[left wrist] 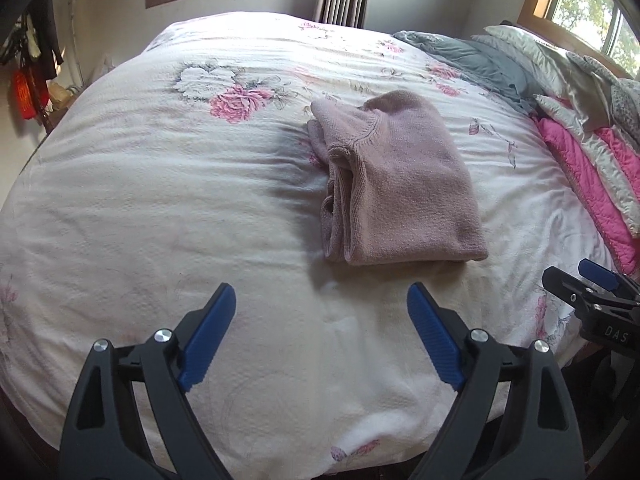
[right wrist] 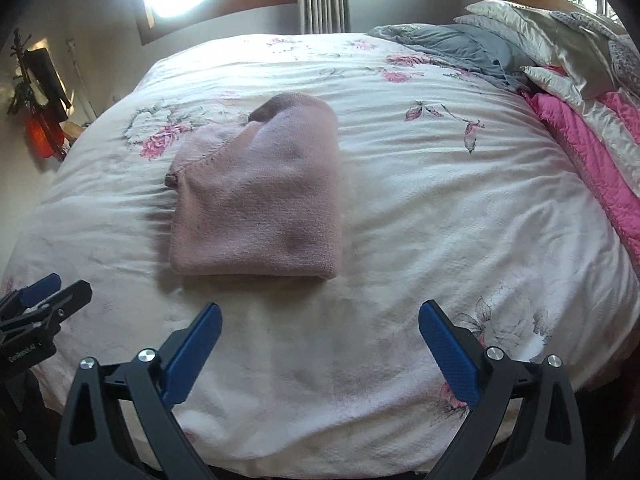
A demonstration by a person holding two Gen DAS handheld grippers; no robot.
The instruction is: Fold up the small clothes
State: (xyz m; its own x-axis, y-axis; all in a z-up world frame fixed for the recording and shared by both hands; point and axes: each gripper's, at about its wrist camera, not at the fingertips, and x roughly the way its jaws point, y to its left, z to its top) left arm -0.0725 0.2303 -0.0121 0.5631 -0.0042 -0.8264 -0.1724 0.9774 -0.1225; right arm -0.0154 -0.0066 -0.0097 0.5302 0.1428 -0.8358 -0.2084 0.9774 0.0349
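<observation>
White letters "DAS" show on the black body of the right gripper (left wrist: 596,280) at the left wrist view's edge, cut off by the frame. On the left gripper (right wrist: 44,292), small white print reads something like "GenRobot.AI", blurred. Nothing else is legible.

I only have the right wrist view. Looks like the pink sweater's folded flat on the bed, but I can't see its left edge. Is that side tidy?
Observer: On the left wrist view the pink sweater shows stacked layers and a ribbed cuff along its left edge.
Operator: Is my right tool touching anything?
Observer: No, the right tool hovers apart from the sweater, over the bedspread near its right edge.
Operator: And the left tool?
Observer: The left tool is wide open and empty.
</observation>
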